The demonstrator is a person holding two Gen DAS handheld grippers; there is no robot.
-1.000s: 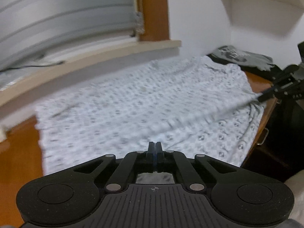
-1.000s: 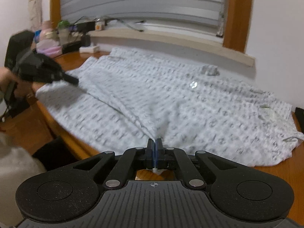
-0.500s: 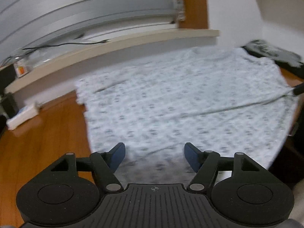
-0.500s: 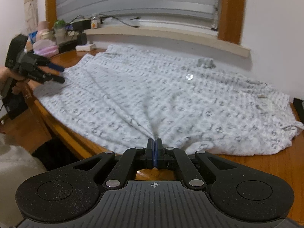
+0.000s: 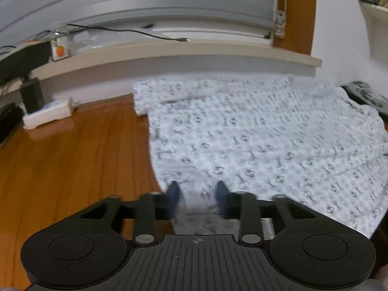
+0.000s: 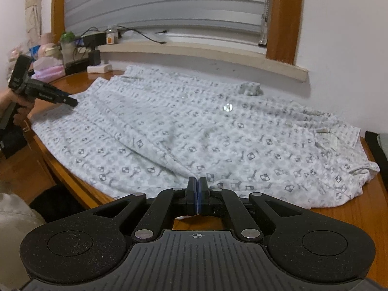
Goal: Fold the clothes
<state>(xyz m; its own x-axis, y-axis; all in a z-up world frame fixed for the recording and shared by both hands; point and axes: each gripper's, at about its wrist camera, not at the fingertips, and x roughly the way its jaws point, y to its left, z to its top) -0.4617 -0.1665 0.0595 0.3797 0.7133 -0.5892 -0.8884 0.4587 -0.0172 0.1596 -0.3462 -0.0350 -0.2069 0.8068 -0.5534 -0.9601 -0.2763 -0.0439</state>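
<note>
Left gripper (image 5: 197,198) half-closed over the shirt (image 5: 266,140) hem; right gripper (image 6: 197,194) clenched on the near edge.

Left wrist view: your jaws have just been closing, cloth between them but pads not yet pressing; seat the hem deep before you clamp. The shirt lies spread on the table (image 5: 72,160). Right wrist view: keep this pinch on the shirt (image 6: 194,131) firm and low so the edge stays taut for the fold.

Left gripper (image 5: 197,197) off shirt (image 5: 266,140) (reclosing)
</note>
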